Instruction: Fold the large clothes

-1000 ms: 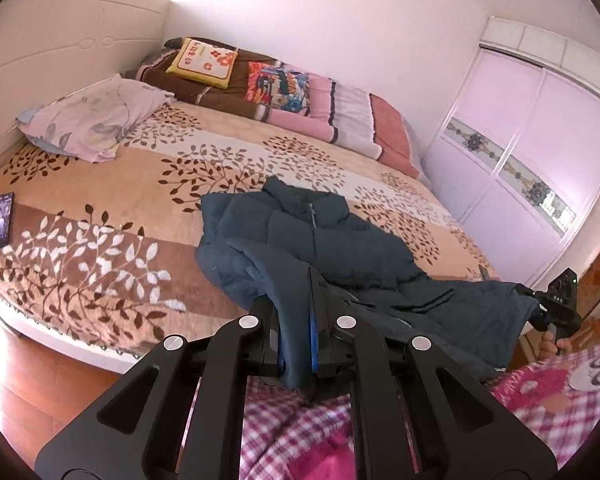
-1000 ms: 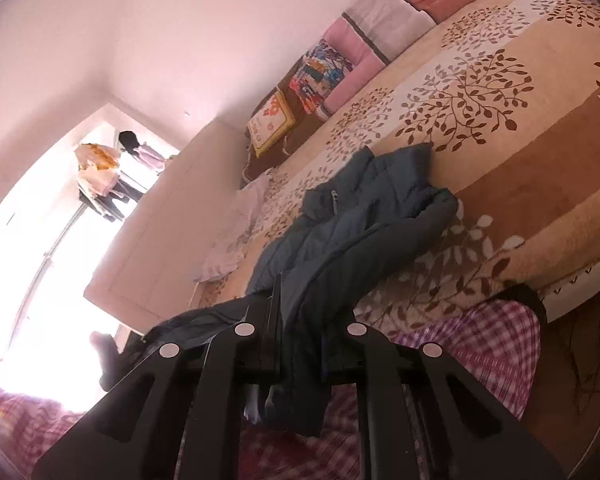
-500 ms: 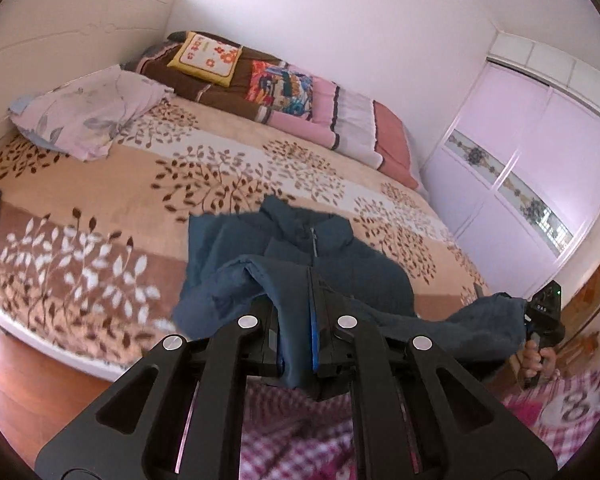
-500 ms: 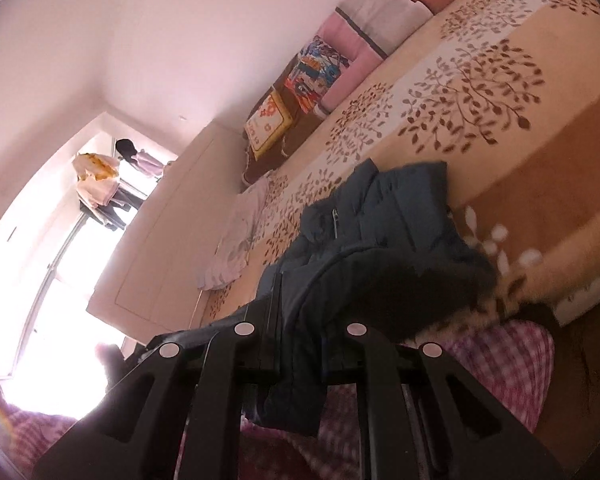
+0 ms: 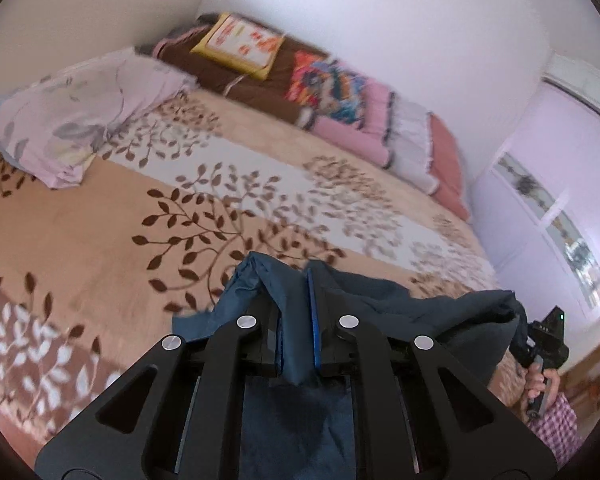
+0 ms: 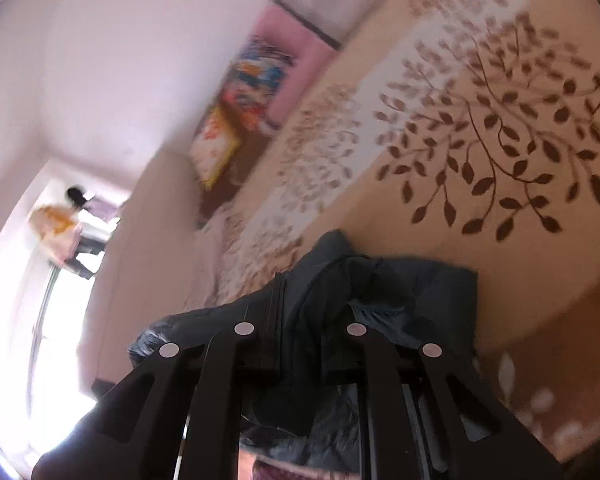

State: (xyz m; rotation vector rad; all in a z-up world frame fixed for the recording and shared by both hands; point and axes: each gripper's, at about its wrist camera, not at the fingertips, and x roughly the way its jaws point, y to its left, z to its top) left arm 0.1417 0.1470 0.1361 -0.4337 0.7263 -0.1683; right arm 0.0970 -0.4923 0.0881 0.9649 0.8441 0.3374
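A dark blue padded jacket (image 5: pixel 400 304) hangs between my two grippers above the near edge of the bed (image 5: pixel 100 232). My left gripper (image 5: pixel 298 336) is shut on a fold of the jacket. My right gripper (image 6: pixel 300 336) is shut on another part of the jacket (image 6: pixel 380 292); it also shows at the right edge of the left wrist view (image 5: pixel 540 340), held by a hand. The jacket sags between them and most of it is off the bedspread. Both views are motion-blurred.
The bed has a tan leaf-print cover. A pale floral pillow (image 5: pixel 80 120) lies at the left. Folded quilts and a yellow cushion (image 5: pixel 240 44) are stacked along the far wall. A wardrobe (image 5: pixel 560 208) stands at the right. A bright window (image 6: pixel 52 280) is beyond the headboard.
Both grippers have lifted the jacket up off the bed and toward me; it lay spread on the cover before and now hangs bunched between them. The phone has left the view.
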